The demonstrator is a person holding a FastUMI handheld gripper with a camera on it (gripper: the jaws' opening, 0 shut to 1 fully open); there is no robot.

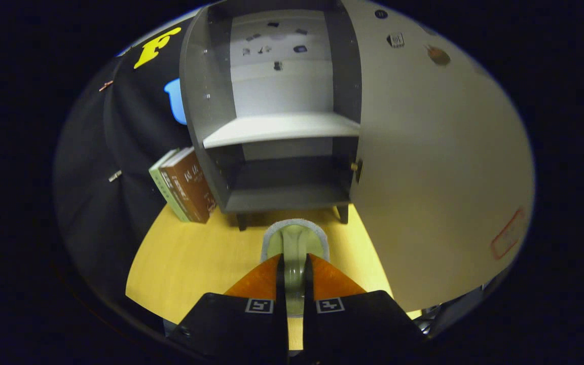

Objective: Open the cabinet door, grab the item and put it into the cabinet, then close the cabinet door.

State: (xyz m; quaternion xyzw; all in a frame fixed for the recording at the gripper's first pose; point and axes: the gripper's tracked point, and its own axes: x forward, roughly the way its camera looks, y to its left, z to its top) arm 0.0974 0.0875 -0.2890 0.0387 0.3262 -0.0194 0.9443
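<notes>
fingers (294, 263) clamped on pale cup (294, 238) before open cabinet (271, 126), door (434, 167) aside

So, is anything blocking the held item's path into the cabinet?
Nothing visible does. The tongs grip the pale green, white-rimmed item; the grey cabinet's door stands open, and its dark lower compartment lies straight ahead.

Yellow wooden table (185, 263), small open cabinet (277, 197) standing on it, two books (185, 190) leaning beside the cabinet
</notes>
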